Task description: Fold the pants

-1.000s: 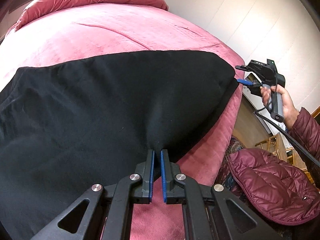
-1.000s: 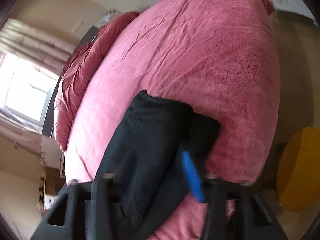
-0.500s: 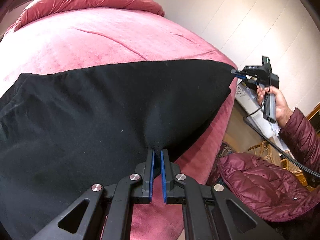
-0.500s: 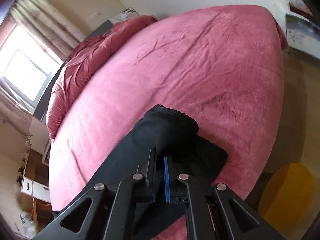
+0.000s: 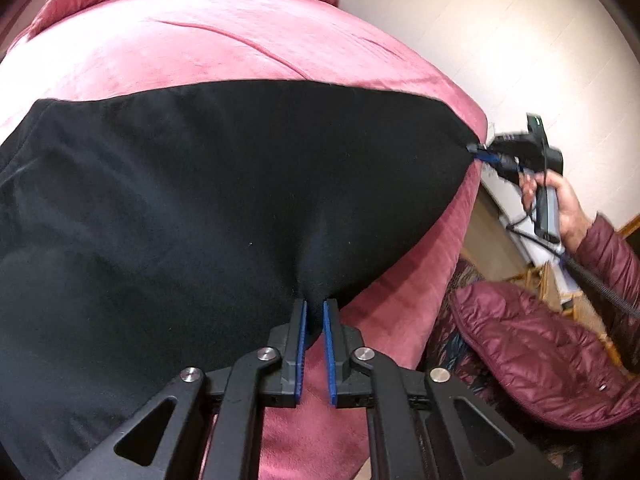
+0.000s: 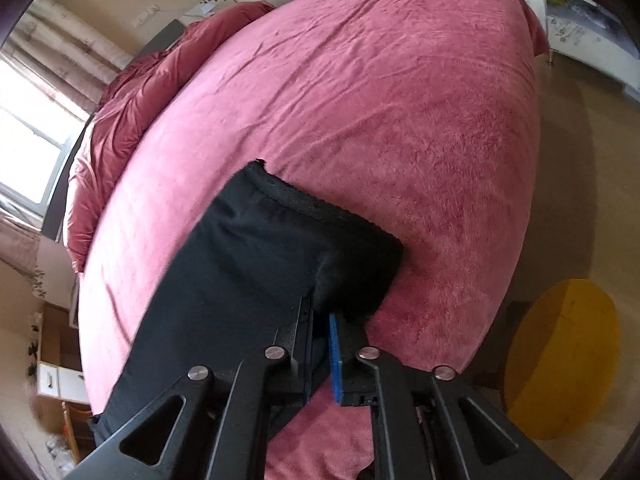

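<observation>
Pants (image 5: 192, 208), black and spread flat, lie across the near part of the bed (image 5: 208, 48), which is covered in a pink plush cover. Seen from the left wrist, the left claw (image 5: 314, 312) sits at the near edge of the pants, close to the bed's side; its blue pads stand a narrow gap apart and are opening, with a pinch of black cloth drawn up between them. Toward the bed's far right corner in that view, the right claw (image 5: 478, 151) pinches the corner of the pants with its blue tips closed on the cloth, held by a hand (image 5: 566, 204) that comes out of a maroon quilted sleeve (image 5: 616, 256). From the right wrist, that same claw (image 6: 320, 316) is closed on a bunched fold of the pants near the bed's lower edge, with the waistband's seamed edge (image 6: 304, 200) lying just beyond it on the cover. A rumpled red quilt (image 6: 132, 100) is heaped at the head of the bed, and a round yellow stool (image 6: 560, 356) stands on the floor beside the bed's foot.
</observation>
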`<state>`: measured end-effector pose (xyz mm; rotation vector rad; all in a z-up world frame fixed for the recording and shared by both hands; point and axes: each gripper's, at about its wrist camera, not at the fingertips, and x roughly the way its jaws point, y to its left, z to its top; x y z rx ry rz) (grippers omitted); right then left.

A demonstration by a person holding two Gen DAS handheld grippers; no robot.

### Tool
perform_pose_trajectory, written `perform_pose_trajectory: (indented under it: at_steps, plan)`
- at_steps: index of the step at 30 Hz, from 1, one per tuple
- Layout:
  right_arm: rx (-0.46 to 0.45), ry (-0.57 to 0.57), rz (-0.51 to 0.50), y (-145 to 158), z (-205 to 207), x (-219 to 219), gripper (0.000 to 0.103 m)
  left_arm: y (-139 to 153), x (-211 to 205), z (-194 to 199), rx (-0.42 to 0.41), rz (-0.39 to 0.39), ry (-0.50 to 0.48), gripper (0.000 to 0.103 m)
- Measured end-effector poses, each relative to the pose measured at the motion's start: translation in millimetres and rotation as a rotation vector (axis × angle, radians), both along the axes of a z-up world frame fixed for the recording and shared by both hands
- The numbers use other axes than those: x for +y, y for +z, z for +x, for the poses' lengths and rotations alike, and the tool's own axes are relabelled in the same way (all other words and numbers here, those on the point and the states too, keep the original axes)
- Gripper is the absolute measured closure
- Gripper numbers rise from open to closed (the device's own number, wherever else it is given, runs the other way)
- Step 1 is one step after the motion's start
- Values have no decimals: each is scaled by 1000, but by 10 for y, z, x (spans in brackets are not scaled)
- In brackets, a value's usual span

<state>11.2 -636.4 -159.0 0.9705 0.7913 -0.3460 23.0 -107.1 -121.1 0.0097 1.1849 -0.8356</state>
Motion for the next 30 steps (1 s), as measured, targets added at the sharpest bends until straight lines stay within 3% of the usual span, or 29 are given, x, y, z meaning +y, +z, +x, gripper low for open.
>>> perform_pose_trajectory:
  at_steps: [2, 7, 12, 15, 16, 19, 21, 22, 23, 25, 27, 30]
  plan:
    - [-8, -7, -6, 52, -67, -34, 90, 75, 85, 23, 15, -35, 24, 80]
    - [-4, -14, -154, 344, -91, -49, 90, 253, 290, 124, 23, -127, 90, 79]
    - [-18, 37, -217, 539, 326, -71, 90, 281, 311, 247, -4, -116, 134, 79]
    - [21, 89, -242, 534, 742, -38, 90, 228, 269, 284, 0, -89, 142, 79]
    - [42, 89, -256, 529, 859, -46, 85, 207, 257, 287, 8, -86, 138, 79]
    - [80, 54, -244, 448, 1062, -138, 44, 158, 206, 274, 15, -64, 120, 79]
    - [87, 57, -208, 357, 1175, -187, 47, 136, 166, 268, 16, -53, 107, 79]
    - [91, 70, -200, 336, 1219, -193, 55, 133, 155, 270, 16, -51, 103, 79]
    - [97, 92, -202, 317, 1262, -183, 73, 129, 138, 275, 15, -50, 98, 79]
    - [122, 146, -246, 299, 1309, -104, 89, 131, 121, 289, 14, -43, 95, 79]
    - [108, 181, -318, 324, 1244, 15, 92, 103, 102, 319, 15, -31, 100, 79]
    - [84, 140, -385, 334, 1058, 46, 92, 44, 90, 352, 22, 0, 107, 79]
